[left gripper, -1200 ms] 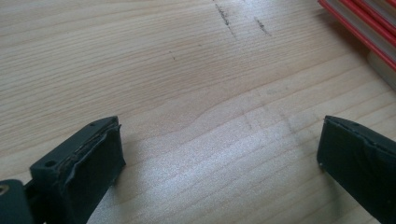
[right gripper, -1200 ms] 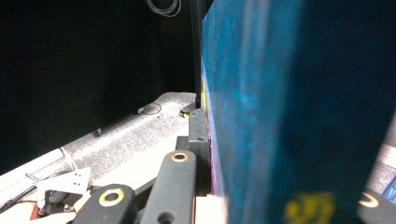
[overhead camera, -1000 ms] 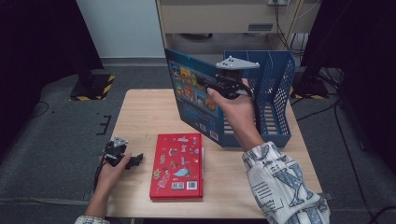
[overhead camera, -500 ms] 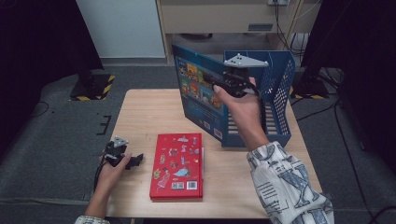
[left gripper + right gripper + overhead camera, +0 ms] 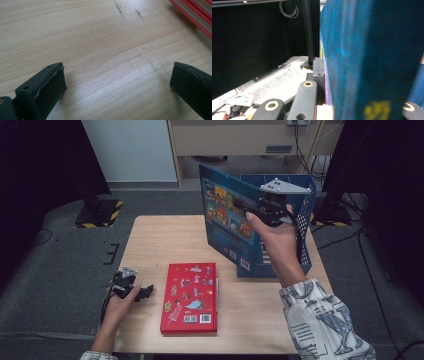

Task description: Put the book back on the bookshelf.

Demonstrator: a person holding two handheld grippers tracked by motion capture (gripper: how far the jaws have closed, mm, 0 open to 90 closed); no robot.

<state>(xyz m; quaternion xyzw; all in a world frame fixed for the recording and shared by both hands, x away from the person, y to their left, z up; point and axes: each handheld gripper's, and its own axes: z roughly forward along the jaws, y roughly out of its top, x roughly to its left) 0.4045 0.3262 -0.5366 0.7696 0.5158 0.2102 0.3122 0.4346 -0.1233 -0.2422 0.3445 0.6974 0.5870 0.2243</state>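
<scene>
High view: the right gripper [image 5: 270, 212] is seen raised above the far right part of the wooden table [image 5: 150, 240], held in a hand whose patterned sleeve [image 5: 325, 320] comes in from the bottom right. Its jaws are closed on the upper edge of a blue picture book [image 5: 225, 220], which is held upright and off the tabletop, its illustrated cover turned toward the left. The book is seen directly in front of a blue perforated file rack [image 5: 305, 225] standing at the table's far right edge; whether the book's lower corner is touching the rack cannot be told. In the right gripper view the blue picture book [image 5: 372, 57] is seen pinched close to the camera, with one black jaw pressed flat against its left face and the other hidden behind it. A red book [image 5: 190, 297] is laid flat on the near middle of the table, well apart from the blue one. The left gripper [image 5: 131, 287] is rested on the table near its front left edge, just beside the red book but not touching it. In the left gripper view its fingers [image 5: 50, 85] are spread wide with nothing but bare wood between them, and the edge of the red book [image 5: 197, 15] is seen at the upper right corner.
</scene>
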